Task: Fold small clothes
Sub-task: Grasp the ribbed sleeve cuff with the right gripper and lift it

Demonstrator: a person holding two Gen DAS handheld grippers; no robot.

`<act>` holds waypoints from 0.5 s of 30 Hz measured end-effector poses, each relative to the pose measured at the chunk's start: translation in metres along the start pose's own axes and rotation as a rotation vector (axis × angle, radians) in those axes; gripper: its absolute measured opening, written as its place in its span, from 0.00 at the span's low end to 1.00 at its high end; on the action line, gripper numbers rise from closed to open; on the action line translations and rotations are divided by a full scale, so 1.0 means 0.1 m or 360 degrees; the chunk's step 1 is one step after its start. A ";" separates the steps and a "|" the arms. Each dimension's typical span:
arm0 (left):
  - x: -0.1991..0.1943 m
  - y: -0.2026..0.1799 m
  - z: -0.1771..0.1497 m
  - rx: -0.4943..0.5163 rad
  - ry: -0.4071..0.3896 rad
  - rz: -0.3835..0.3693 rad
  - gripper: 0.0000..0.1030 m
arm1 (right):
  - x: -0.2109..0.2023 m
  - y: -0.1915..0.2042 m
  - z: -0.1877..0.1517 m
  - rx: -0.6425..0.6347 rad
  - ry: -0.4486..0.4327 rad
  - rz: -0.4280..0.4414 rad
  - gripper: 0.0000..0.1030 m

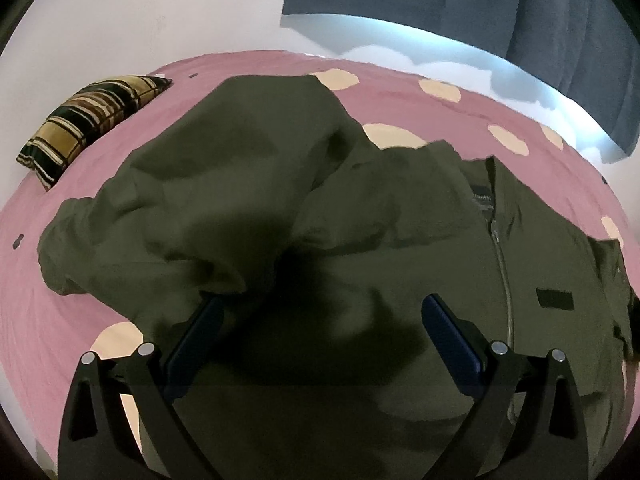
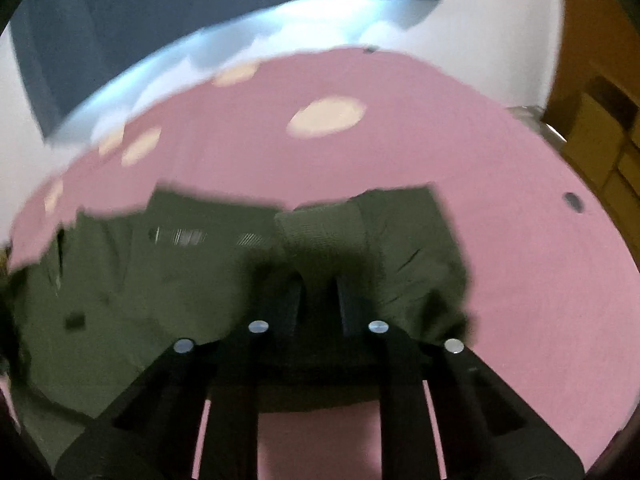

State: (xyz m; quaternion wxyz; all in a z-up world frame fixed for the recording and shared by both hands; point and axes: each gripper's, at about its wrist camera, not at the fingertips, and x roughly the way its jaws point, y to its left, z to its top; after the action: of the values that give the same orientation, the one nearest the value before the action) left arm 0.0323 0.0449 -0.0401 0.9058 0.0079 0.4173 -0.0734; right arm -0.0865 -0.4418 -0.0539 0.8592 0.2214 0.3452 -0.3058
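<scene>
An olive green zip jacket (image 1: 360, 240) lies spread on a pink bedsheet with cream dots (image 1: 400, 96). One sleeve is folded across its body toward the left. My left gripper (image 1: 320, 312) stands open just above the jacket's lower body, nothing between its blue pads. In the right wrist view the same jacket (image 2: 160, 280) shows blurred. My right gripper (image 2: 319, 292) is shut on a ribbed cuff or hem of the jacket (image 2: 324, 232), which rises between the close-set fingers.
A striped brown and black cushion (image 1: 88, 120) lies at the far left of the bed. Dark grey cloth (image 1: 520, 20) hangs over the far edge by a white wall. Wooden furniture (image 2: 600, 140) stands to the right of the bed.
</scene>
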 end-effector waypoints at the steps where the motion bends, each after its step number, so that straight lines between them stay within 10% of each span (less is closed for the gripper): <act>1: 0.00 0.00 0.00 -0.0005 -0.0013 -0.0008 0.96 | -0.13 -0.16 0.05 0.0062 -0.0034 -0.0017 0.07; 11: -0.10 -0.10 0.02 0.0072 -0.0145 -0.0013 0.96 | -0.08 -1.95 -0.25 0.0848 0.0022 0.0087 0.09; 15: -0.12 -0.15 0.03 0.0076 -0.0108 -0.0017 0.96 | 0.00 -2.24 -0.60 0.1209 -0.0025 0.0408 0.61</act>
State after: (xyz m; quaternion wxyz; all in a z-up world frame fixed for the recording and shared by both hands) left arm 0.0251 0.0311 -0.0281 0.9186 0.0248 0.3844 -0.0885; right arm -0.2660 -0.5664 -0.1317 0.7500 0.5622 0.1706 -0.3038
